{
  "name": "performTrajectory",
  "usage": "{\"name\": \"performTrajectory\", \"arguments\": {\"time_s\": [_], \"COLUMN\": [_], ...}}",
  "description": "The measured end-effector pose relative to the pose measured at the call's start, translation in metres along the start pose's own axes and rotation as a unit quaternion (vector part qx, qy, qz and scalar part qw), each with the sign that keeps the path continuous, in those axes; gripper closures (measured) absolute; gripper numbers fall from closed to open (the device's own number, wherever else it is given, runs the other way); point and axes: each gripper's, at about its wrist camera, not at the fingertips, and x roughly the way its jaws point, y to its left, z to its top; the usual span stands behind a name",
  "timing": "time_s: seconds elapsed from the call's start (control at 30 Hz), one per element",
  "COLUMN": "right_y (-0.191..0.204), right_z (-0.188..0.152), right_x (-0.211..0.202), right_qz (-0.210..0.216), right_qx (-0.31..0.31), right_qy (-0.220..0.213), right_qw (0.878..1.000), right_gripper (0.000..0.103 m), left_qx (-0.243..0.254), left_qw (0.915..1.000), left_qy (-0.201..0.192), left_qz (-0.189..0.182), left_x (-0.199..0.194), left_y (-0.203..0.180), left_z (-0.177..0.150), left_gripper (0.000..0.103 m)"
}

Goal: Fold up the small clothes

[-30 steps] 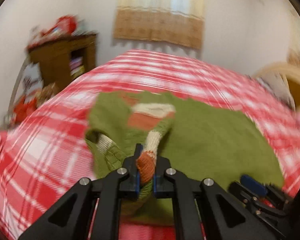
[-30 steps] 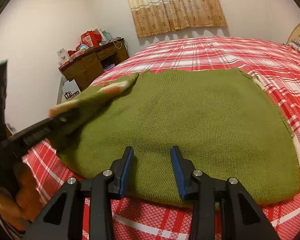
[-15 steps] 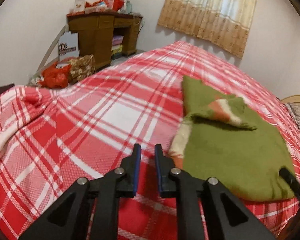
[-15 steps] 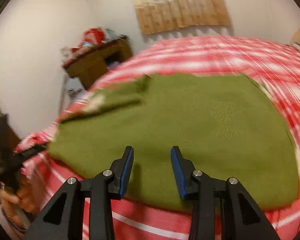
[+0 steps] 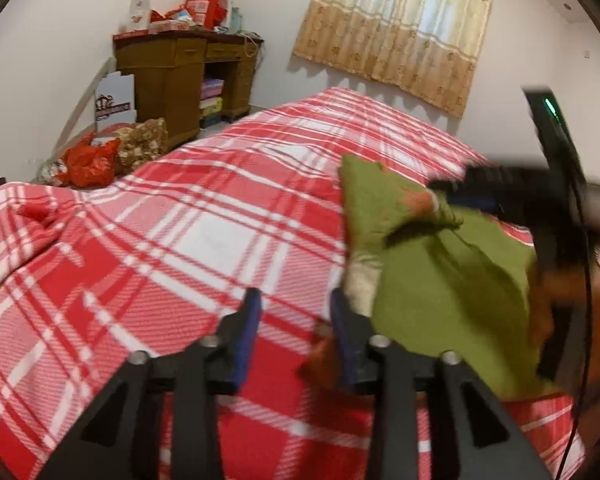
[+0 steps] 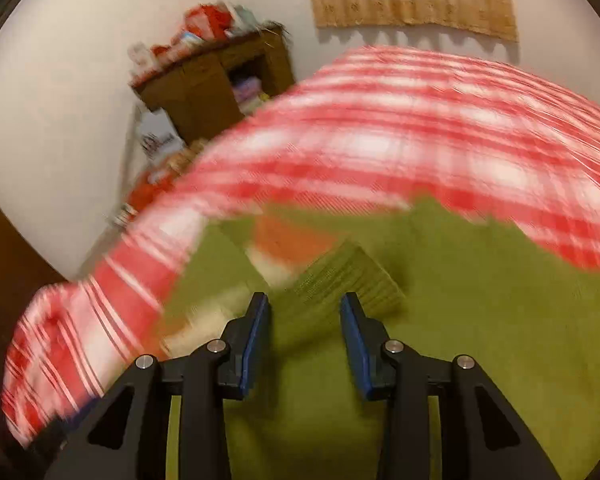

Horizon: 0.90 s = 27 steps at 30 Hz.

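Observation:
A small green knit sweater (image 5: 440, 280) with orange and cream sleeve bands lies on the red plaid bed. Its left sleeve (image 5: 416, 208) is folded over the body. My left gripper (image 5: 296, 304) is open and empty at the sweater's left edge, its right finger touching the cream cuff. My right gripper (image 6: 304, 308) is open and empty, low over the sweater (image 6: 480, 320) near the folded sleeve (image 6: 300, 248); this view is blurred. In the left wrist view the right gripper (image 5: 472, 196) shows as a dark blur above the folded sleeve.
The red and white plaid bedspread (image 5: 180, 248) covers the whole bed. A wooden desk (image 5: 180, 76) with boxes on top stands at the far wall, with red bags (image 5: 88, 160) on the floor beside it. A curtain (image 5: 396, 28) hangs on the back wall.
My left gripper let go of the sleeve, drew back to the left of the sweater and opened wider. My right gripper moved forward over the sweater toward the folded sleeve.

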Motion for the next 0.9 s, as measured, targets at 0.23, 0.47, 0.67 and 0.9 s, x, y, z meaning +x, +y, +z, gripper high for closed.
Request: {"name": "performTrajectory", "arguments": {"time_s": [0.23,0.47,0.67,0.9], "right_y": [0.009,-0.03,-0.02,-0.001], "right_z": [-0.002,-0.066,-0.071,0.004], "right_x": [-0.035,-0.067,-0.033,0.009], "right_qz": [0.039,-0.045,-0.089,0.025], "right_qx": [-0.003,0.023,-0.014,0.03], "right_qy": [-0.064,-0.043,0.018,-0.011], "right_qw": [0.997,0.998,0.996,0.999], "right_gripper": [0.064,0.064,0.064,0.064], "left_qx": [-0.003,-0.006,0.001,0.002], "left_qw": [0.9997,0.9998,0.9997,0.9996], "left_qy": [-0.019,-0.013,-0.018,-0.027], "left_qz": [0.017,0.014,0.018,0.004], "left_x": [-0.013,-0.006,-0.004,-0.006], "left_y": [0.023,0.022,0.019,0.02], "left_z": [0.001,-0.007,-0.009,-0.013], "left_gripper": [0.044,0.044,0.042,0.035]}}
